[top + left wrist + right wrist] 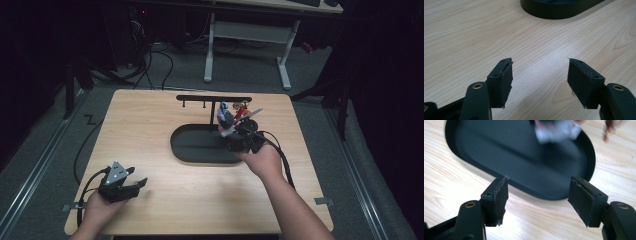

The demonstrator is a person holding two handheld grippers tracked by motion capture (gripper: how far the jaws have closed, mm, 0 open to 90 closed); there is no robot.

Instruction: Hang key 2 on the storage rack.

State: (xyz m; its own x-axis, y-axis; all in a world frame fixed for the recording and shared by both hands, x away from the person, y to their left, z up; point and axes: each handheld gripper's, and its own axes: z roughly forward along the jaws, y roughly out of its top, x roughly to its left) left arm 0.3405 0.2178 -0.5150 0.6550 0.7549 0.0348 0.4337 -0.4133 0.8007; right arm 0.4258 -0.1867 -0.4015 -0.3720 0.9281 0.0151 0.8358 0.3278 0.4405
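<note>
The left tongs (135, 183) are held low over the worktop (150, 130) at its near-left corner, jaws apart and empty, well apart from the black tray (195, 145). The right tongs (537, 197) are seen spread wide at the tray's near rim. A blurred keyring bundle (556, 130) hangs beyond them, ungripped.

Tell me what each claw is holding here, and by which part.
Nothing is held. The left claw stands open over bare wooden table; the right claw stands open at the black oval tray's rim.
</note>
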